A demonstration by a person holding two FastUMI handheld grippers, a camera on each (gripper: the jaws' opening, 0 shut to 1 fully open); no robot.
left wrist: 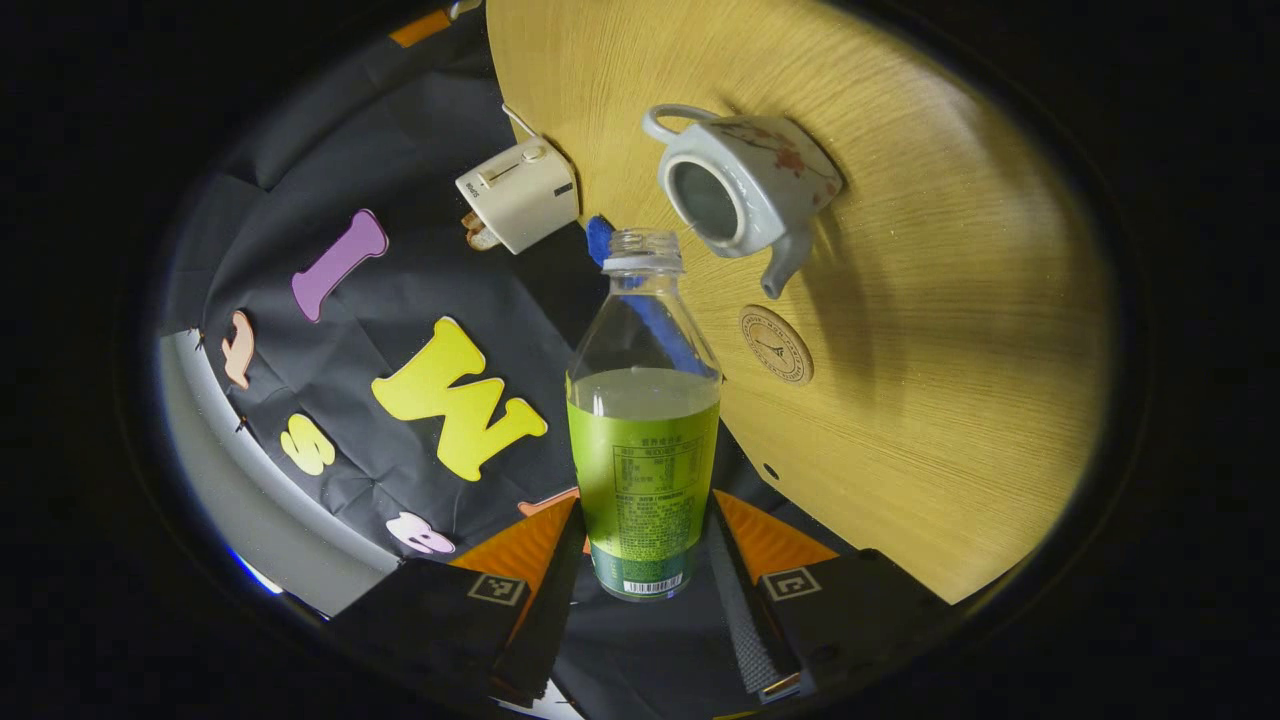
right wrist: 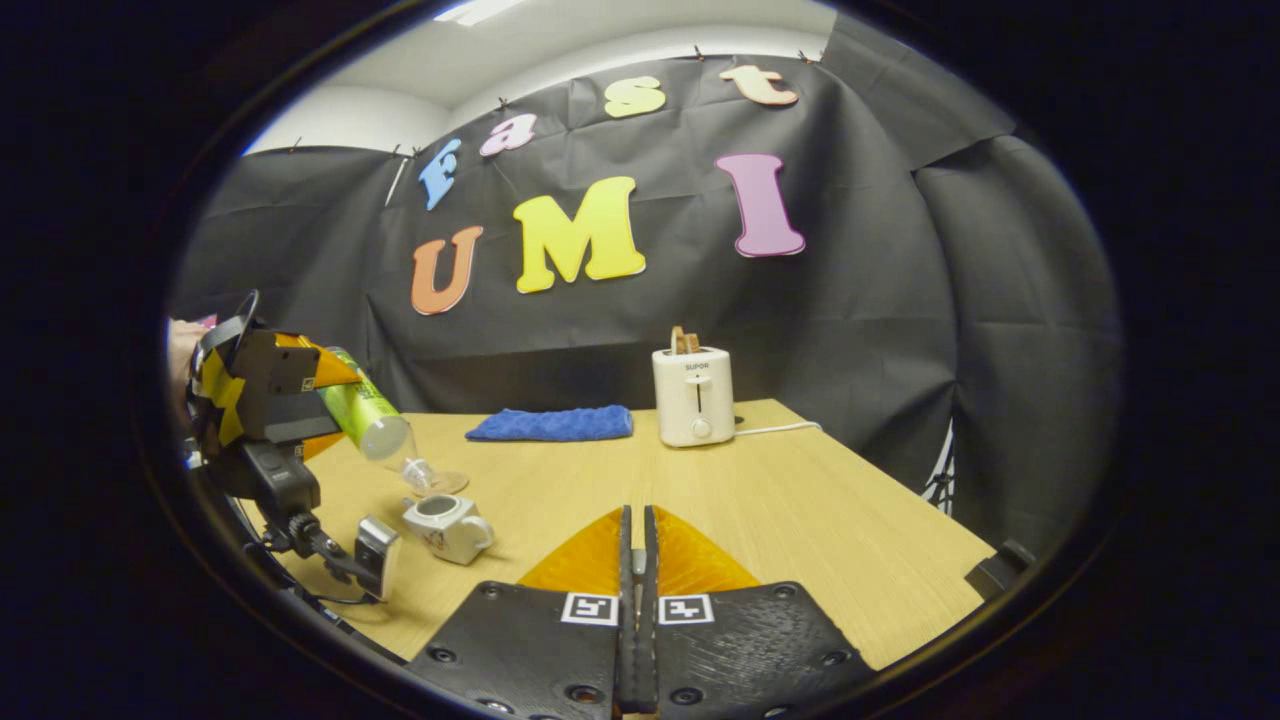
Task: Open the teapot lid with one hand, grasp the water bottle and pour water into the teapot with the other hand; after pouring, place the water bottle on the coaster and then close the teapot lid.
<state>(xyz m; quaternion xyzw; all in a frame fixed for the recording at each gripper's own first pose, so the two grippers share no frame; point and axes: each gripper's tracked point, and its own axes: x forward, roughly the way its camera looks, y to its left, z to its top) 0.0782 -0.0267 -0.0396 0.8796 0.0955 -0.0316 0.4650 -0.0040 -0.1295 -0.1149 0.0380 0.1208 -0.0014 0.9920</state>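
Black, ribbed tongs with screws and square black-and-white markers; farther off, other tongs on a black housing with yellow tape, black cables.

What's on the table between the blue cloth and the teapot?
In the right gripper view, the coaster lies between the blue cloth and the teapot, near the teapot. The tilted water bottle hangs above it. Otherwise, bare table.

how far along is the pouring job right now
Done: the teapot stands open, no lid on it, and the left tool is shut on the uncapped water bottle, tilted toward the pot. In hand: the pour; no stream is visible. Left: set the bottle on the coaster and close the lid. The right tool is shut; whether it pinches the lid can't be told.
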